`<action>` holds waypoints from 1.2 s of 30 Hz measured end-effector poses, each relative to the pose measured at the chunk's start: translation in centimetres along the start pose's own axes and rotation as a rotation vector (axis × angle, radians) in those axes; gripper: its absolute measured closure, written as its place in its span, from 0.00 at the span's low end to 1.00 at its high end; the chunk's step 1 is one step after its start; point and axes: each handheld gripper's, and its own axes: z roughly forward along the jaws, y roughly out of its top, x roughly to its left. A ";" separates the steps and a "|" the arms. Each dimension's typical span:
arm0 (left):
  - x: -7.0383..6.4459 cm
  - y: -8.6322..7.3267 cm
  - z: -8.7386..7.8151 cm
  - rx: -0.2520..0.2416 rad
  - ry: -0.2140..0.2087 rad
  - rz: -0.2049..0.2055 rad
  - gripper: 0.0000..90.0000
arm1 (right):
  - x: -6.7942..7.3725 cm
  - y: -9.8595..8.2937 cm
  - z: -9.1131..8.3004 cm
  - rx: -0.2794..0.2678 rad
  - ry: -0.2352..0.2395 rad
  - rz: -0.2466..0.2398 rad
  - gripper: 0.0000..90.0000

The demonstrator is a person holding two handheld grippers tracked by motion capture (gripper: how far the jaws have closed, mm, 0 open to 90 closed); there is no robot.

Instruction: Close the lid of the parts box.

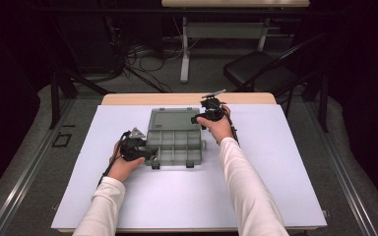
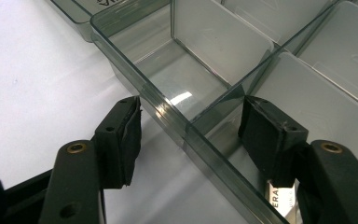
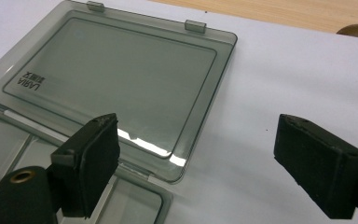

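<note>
So, my left gripper point(image 2: 189, 140) has its jaws open a fair bit, straddling the near-left wall of the organizer box point(image 2: 200, 140): one pad sits outside over the white mat point(image 2: 32, 88), the other sits inside a compartment, and neither pad is pressing the wall as far as I can tell. Looking along those jaws, clear dividers split the tray into empty compartments.

My right gripper point(image 3: 196, 163) is spread wide, nothing between the pads. It hangs over the far-right corner of the box, where the lid point(image 3: 116, 79) lies flipped open and flat on the mat, hinged to the tray, its two latch tabs on the far edge.

From the high view, the box point(image 1: 176, 140) sits about mid-table on the mat, lid toward the far side, tray toward me. Left gripper point(image 1: 150, 153) is at the tray's near-left corner, right gripper point(image 1: 199, 118) by the lid's right edge.
</note>
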 end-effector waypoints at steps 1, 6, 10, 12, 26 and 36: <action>0.0 0.0 0.0 0.000 0.000 0.000 0.43 | 0.0 0.0 0.1 0.003 -0.005 0.009 0.14; -0.1 0.0 0.0 -0.001 0.006 0.000 0.43 | -0.4 0.2 0.5 -0.018 0.011 0.075 0.13; -0.2 0.0 0.0 0.000 0.011 0.002 0.44 | -0.4 0.1 0.8 -0.017 0.005 0.077 0.14; -0.1 0.0 0.0 0.000 0.010 0.002 0.44 | -0.2 0.0 0.9 -0.017 0.003 0.078 0.16; -0.3 0.1 0.0 0.001 0.018 0.003 0.44 | 0.2 -0.9 2.3 -0.024 0.041 0.131 0.25; -0.4 0.1 0.0 0.004 0.024 0.002 0.44 | 0.1 -1.2 3.1 -0.009 0.077 0.167 0.32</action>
